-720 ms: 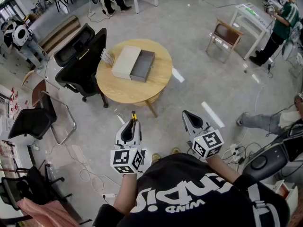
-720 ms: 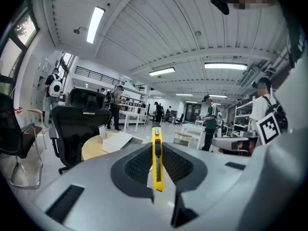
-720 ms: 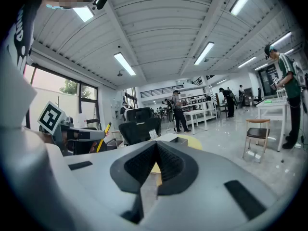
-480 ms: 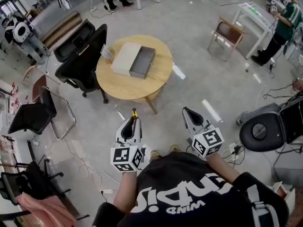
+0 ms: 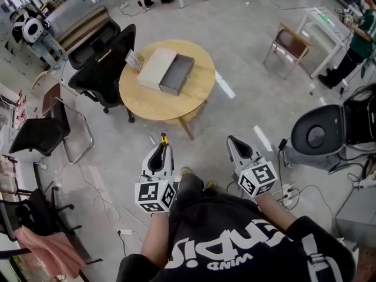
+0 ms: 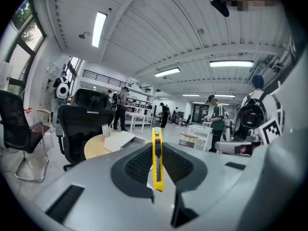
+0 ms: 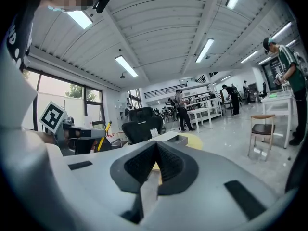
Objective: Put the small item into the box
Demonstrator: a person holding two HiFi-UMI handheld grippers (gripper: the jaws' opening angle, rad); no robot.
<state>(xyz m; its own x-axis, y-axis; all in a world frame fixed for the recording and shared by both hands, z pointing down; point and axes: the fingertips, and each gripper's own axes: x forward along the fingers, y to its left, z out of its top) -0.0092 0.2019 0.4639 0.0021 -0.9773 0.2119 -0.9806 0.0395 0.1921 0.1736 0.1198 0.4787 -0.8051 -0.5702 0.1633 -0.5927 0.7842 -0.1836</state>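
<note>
My left gripper (image 5: 162,150) is shut on a yellow utility knife (image 5: 164,140), which stands up between the pads (image 6: 157,163) in the left gripper view. My right gripper (image 5: 234,145) is shut with nothing in it; its jaws meet in the right gripper view (image 7: 156,157). The grey open box (image 5: 178,74) lies beside its beige lid (image 5: 155,68) on the round wooden table (image 5: 153,101), well ahead of both grippers. Both grippers hang over the floor, short of the table.
Black office chairs (image 5: 100,63) stand left of the table, another chair (image 5: 41,137) further left. A small wooden chair (image 5: 289,44) and a white table (image 5: 326,28) lie at the right. A black round-based machine (image 5: 320,135) sits close on the right. Cables run over the floor. People stand at the room's edges.
The view has shifted forward; the table sits slightly closer and higher in frame. The black machine at the right has come into view. Both grippers keep their pose, the knife still held.
</note>
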